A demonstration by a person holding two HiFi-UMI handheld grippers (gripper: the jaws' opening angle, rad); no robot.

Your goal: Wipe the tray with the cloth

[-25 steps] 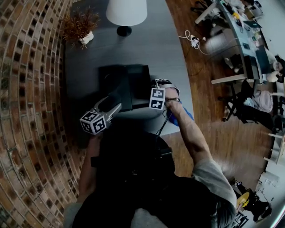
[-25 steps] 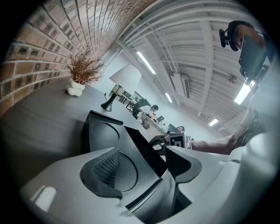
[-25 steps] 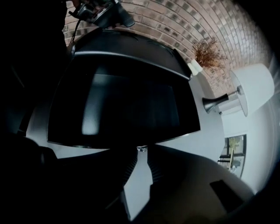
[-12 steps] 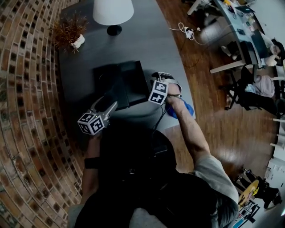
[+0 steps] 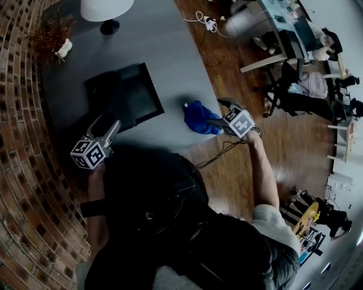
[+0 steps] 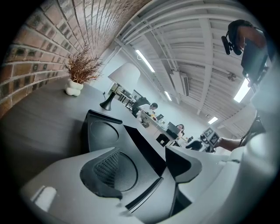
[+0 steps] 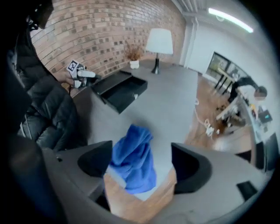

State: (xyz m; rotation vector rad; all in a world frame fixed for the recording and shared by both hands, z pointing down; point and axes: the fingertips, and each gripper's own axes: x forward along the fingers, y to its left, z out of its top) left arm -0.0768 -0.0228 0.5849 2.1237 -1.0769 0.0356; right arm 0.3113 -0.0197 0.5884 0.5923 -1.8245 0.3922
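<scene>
The black tray [image 5: 131,93] lies on the grey table [image 5: 164,45]; it has a round recess and a deeper compartment [image 6: 103,131]. A crumpled blue cloth [image 5: 198,117] lies at the table's near right edge, away from the tray. My right gripper [image 5: 218,112] is at the cloth with its jaws opening. The cloth [image 7: 133,159] sits loose between its fingers [image 7: 190,164], and the pads do not press on it. My left gripper [image 5: 105,124] is open at the tray's near left corner, jaws [image 6: 144,168] apart with nothing gripped between them.
A white lamp [image 5: 105,11] and a dried plant in a white pot [image 5: 54,39] stand at the table's far end. A brick wall runs along the left. Wooden floor [image 5: 227,170] lies beyond the table's right edge, with cables and office desks further off.
My right gripper has moved from the tray rightwards to the table edge with the blue cloth and opened over it. The left gripper has stayed by the tray's corner.
</scene>
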